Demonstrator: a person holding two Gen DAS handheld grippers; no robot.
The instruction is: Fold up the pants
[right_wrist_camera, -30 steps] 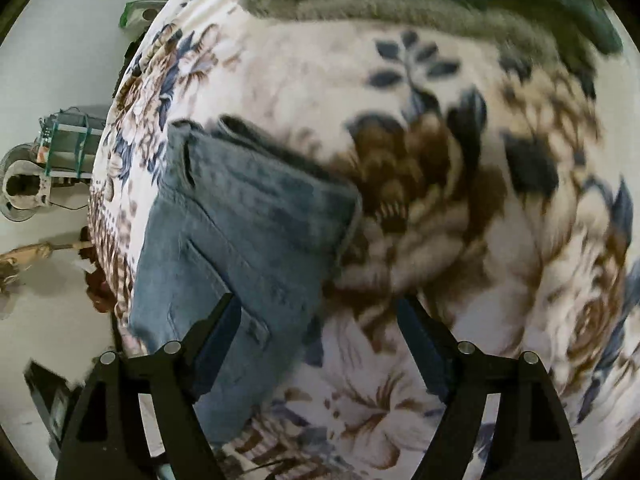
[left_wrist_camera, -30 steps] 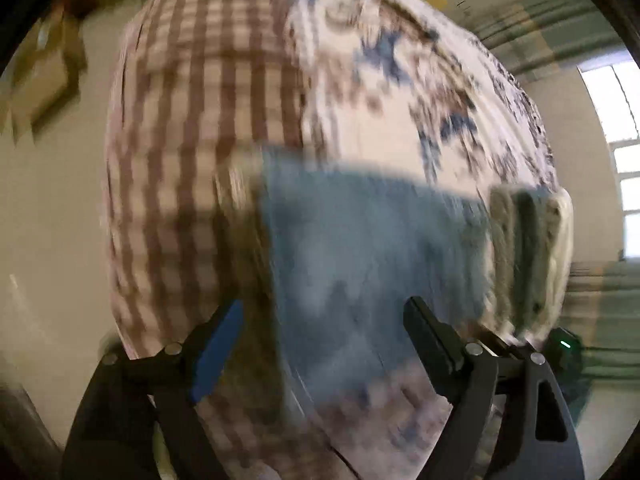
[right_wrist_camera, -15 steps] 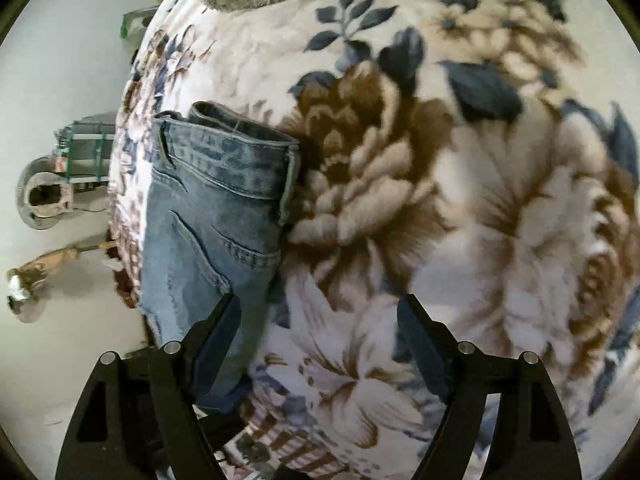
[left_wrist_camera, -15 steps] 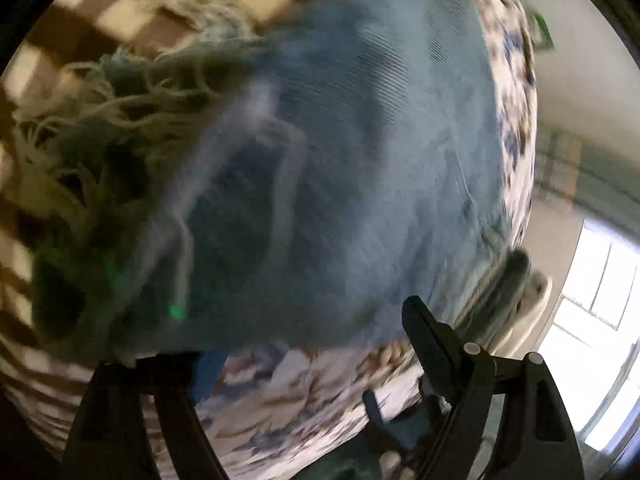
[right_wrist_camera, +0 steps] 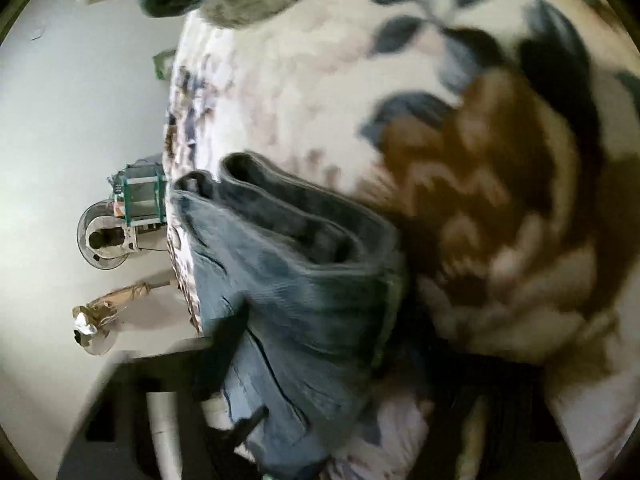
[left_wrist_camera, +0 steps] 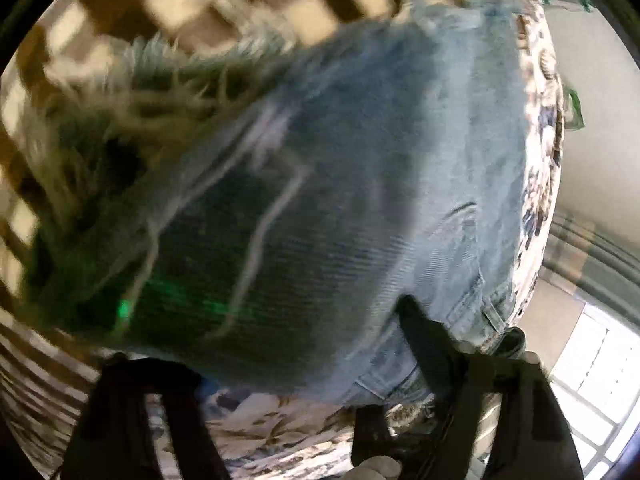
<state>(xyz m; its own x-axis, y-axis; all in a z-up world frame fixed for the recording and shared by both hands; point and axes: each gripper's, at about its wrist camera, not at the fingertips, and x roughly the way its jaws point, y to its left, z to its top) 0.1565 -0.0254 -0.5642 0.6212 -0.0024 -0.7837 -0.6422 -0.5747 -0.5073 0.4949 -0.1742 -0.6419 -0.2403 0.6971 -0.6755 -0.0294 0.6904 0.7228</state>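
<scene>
1. Floral blanket (right_wrist_camera: 304,92) spread over a bed, checked cloth (left_wrist_camera: 168,4) at its far end, pale floor (right_wrist_camera: 72,140) and a fan (right_wrist_camera: 106,240) beyond the edge.
2. Jeans (left_wrist_camera: 360,184) lying on that blanket, frayed hem (left_wrist_camera: 168,76) toward the checked cloth, waistband (right_wrist_camera: 320,240) bunched and doubled at the other end.
3. Likely heavy for cloth, limp yet thick at seams and waistband; coarse, so little slip. Best taken at waistband or hem, where layers stack.
4. Left gripper (left_wrist_camera: 288,360) pressed close over the leg, jaws wide apart, denim between them; a real hold cannot be told.
5. Right gripper (right_wrist_camera: 332,344) jaws wide, straddling the waistband end, not clamped as far as blur allows.
6. Against half a second ago: right gripper now over the denim instead of beside it, waistband rumpled rather than flat; left view closer still.
</scene>
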